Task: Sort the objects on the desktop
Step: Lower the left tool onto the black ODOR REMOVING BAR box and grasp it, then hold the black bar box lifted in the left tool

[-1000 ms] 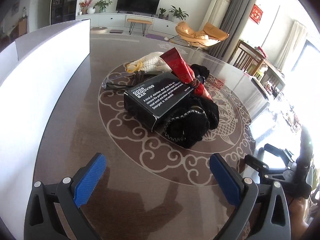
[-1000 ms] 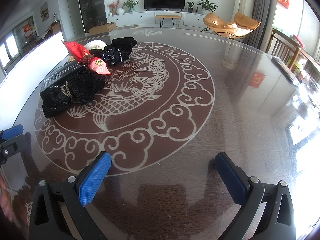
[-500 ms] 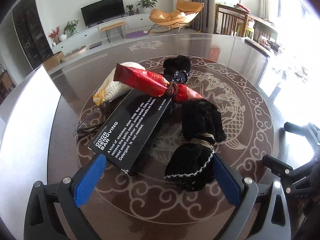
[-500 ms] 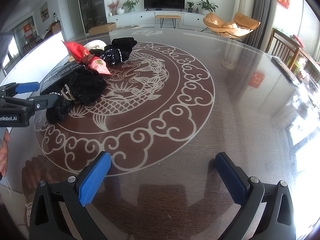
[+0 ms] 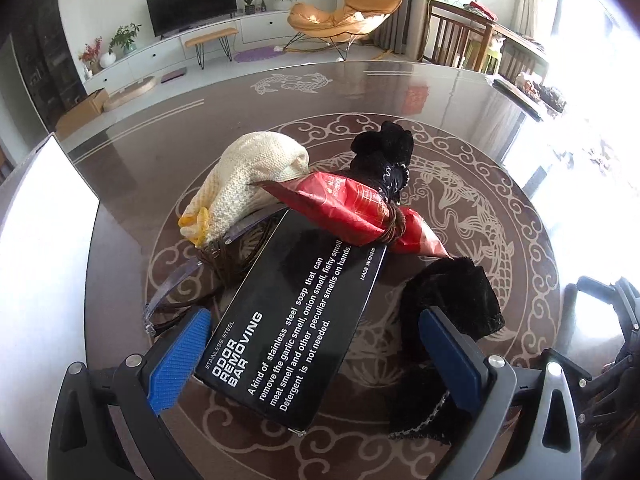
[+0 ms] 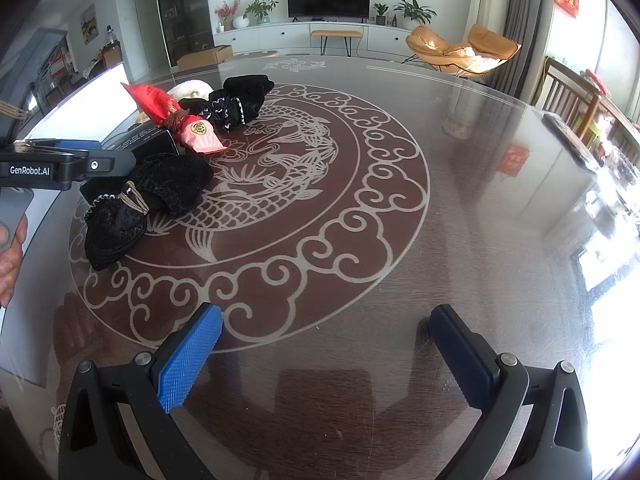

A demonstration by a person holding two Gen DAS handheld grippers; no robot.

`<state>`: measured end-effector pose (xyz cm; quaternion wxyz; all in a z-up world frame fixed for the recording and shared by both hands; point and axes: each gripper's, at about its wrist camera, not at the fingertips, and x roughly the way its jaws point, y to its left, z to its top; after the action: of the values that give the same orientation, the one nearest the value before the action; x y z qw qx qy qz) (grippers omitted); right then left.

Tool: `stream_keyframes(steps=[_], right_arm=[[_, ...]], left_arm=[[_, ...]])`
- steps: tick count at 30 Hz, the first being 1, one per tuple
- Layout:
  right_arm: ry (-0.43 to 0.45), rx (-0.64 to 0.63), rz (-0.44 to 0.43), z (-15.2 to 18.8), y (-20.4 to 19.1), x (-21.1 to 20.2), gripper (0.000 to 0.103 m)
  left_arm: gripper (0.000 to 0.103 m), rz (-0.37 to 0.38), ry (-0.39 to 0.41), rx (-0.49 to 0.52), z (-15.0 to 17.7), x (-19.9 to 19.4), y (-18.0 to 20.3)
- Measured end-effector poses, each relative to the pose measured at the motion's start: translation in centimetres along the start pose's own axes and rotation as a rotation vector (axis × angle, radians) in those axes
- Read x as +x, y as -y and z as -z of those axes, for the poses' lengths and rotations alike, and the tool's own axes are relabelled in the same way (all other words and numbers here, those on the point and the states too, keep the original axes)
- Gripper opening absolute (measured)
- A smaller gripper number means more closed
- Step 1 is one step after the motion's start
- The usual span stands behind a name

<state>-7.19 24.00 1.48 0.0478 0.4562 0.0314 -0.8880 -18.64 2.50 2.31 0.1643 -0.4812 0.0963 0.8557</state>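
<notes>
A: What lies on the round table (image 6: 460, 200)?
B: Toward its left edge, a black odor-removing-bar box (image 5: 296, 320), black velvet pouches (image 6: 136, 200), a red pouch (image 5: 352, 208).
A: And the claws?
B: The left gripper (image 5: 316, 356) straddles the box, spread wide; the right gripper (image 6: 324, 352) gapes, holding nothing.

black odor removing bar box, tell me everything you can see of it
The black odor removing bar box is a flat rectangular carton, matte black with white print: "STAINLESS STEEL ODOR REMOVING BAR", a few lines on removing smells, and "MADE IN CHINA". It looks closed and undamaged. It lies slanted on the pile on the round table, its far end under the red tied pouch. A black velvet pouch lies to its right. The open left tool straddles its near end, not yet gripping.
</notes>
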Motion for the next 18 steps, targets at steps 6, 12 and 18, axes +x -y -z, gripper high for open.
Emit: stream_keyframes(steps=[6, 12, 18], right_arm=[[0.0, 0.0, 0.0, 0.0, 0.0, 0.0, 0.103], [0.0, 0.0, 0.0, 0.0, 0.0, 0.0, 0.103], [-0.001, 0.0, 0.0, 0.0, 0.1, 0.0, 0.103]], left_arm=[[0.103, -0.025, -0.044, -0.001, -1.3, 1.8, 0.4], [0.065, -0.077, -0.012, -0.047, 0.0, 1.1, -0.5], [0.058, -0.092, 0.029, -0.249, 6.6, -3.1, -0.7]])
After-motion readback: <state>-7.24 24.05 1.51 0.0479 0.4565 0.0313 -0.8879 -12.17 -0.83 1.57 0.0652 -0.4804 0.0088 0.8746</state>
